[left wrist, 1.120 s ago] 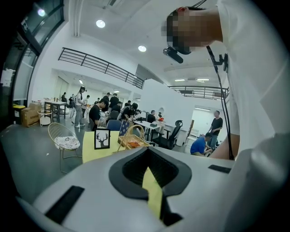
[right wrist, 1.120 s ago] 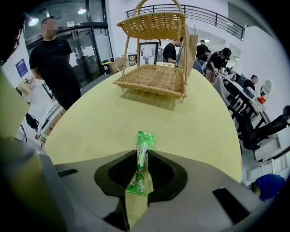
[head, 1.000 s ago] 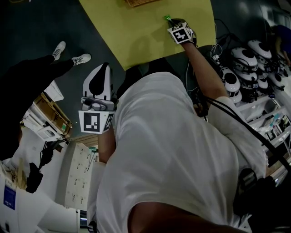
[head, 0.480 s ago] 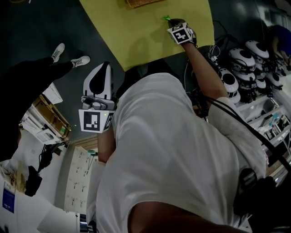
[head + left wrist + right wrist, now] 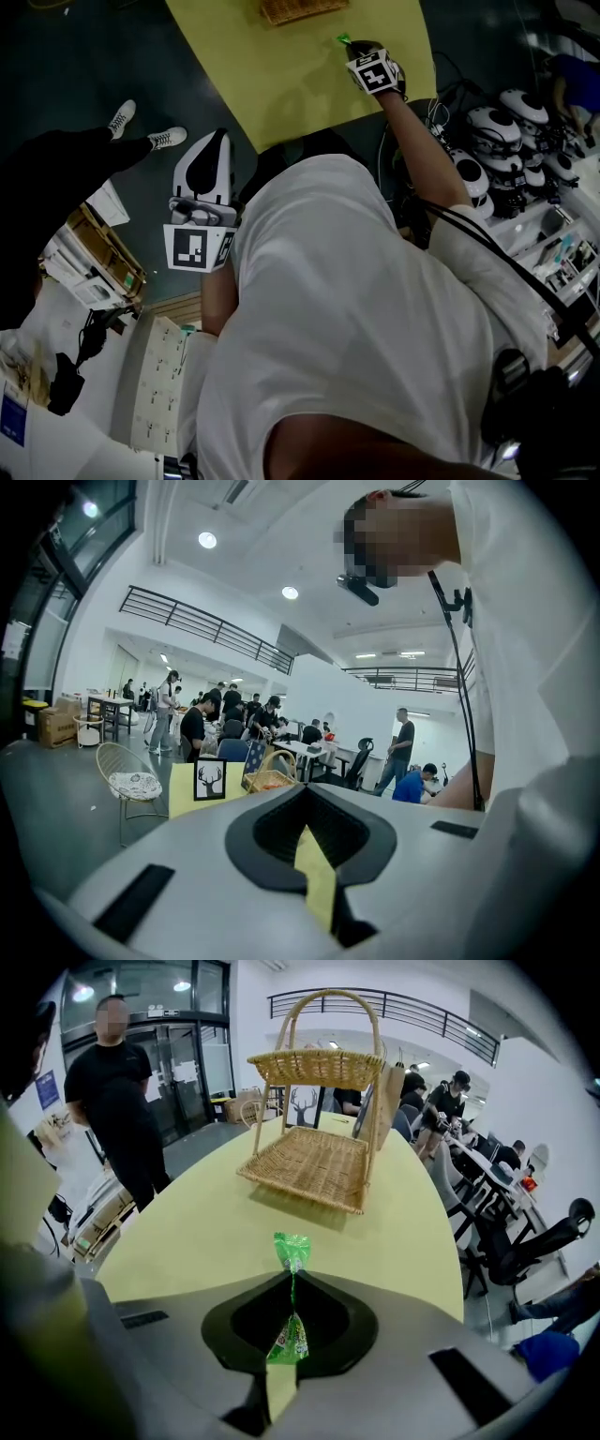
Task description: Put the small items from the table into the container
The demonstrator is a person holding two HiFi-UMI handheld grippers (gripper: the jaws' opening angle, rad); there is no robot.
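Table [image 5: 281,84]: yellow-green top, rounded edge. Wicker basket [image 5: 314,1162]: two tiers, hoop handle, set back from the near edge towards the tabletop's middle, both tiers bare as far as shown. Left gripper [image 5: 210,145]: off the table beside the person, jaws together on nothing, black-and-white square marker on its cube. Right gripper [image 5: 356,44]: over the tabletop near its near edge, jaws pinched on the green packet [image 5: 291,1252], whose twisted end sticks out beyond the tips; print illegible.
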